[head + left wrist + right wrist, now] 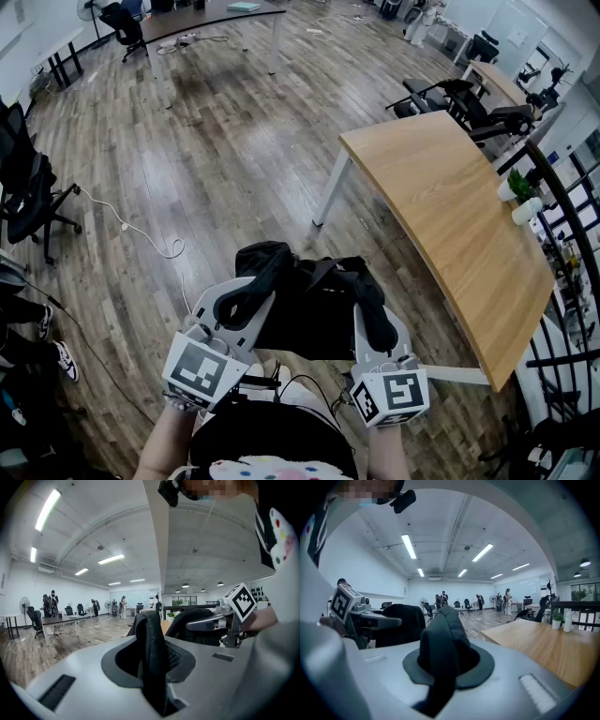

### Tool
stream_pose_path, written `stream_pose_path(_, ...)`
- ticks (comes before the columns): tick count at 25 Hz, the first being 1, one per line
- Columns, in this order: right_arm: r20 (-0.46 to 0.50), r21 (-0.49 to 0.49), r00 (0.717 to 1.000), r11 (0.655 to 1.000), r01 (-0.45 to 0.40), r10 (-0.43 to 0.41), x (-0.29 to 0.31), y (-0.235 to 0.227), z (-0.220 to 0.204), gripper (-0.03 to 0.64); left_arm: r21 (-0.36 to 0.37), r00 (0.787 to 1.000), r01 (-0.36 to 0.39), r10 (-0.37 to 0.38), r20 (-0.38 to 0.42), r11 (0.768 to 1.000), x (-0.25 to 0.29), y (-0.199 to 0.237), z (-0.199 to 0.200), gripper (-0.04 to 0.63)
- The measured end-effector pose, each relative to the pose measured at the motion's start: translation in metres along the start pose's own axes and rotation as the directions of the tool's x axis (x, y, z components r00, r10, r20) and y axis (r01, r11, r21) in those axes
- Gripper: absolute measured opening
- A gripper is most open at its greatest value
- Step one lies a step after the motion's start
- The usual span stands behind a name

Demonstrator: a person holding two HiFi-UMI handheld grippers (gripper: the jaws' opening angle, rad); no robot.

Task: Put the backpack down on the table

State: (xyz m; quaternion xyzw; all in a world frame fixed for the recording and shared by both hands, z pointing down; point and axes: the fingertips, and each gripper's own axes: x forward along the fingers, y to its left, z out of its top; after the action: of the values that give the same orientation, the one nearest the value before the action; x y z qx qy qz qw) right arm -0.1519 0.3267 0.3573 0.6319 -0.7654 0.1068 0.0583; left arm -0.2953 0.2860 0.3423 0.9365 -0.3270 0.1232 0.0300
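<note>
A black backpack (309, 305) hangs in the air between my two grippers, above the wooden floor. My left gripper (239, 302) is shut on one black shoulder strap (152, 648), which runs up between its jaws. On the other strap (440, 644) my right gripper (375, 323) is shut, and the strap fills the gap between its jaws. The long wooden table (450, 225) stands to the right of the backpack, a short way off. From the right gripper view its top (543, 644) lies ahead at the right, and the bag is not touching it.
Two small white pots with plants (520, 199) stand at the table's right edge. A black railing (572, 244) runs beyond it. Office chairs (469, 98) sit at the table's far end, another chair (28, 197) at the left. A white cable (141, 230) lies on the floor.
</note>
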Motion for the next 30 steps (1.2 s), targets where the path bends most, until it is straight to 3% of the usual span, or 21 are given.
stream_pose_path(15, 0.008, 0.017, 1.0, 1.0, -0.002, 0.001, 0.0, -0.002, 0.001, 0.044, 0.007, 1.0, -0.005, 0.005, 0.01, 1.0, -0.001, -0.002, 0.006, 0.061)
stream_pose_path(30, 0.015, 0.001, 0.999, 0.999, -0.032, 0.032, -0.016, -0.04, 0.002, 0.046, 0.007, 0.998, -0.048, 0.048, 0.036, 0.999, 0.019, -0.038, 0.014, 0.061)
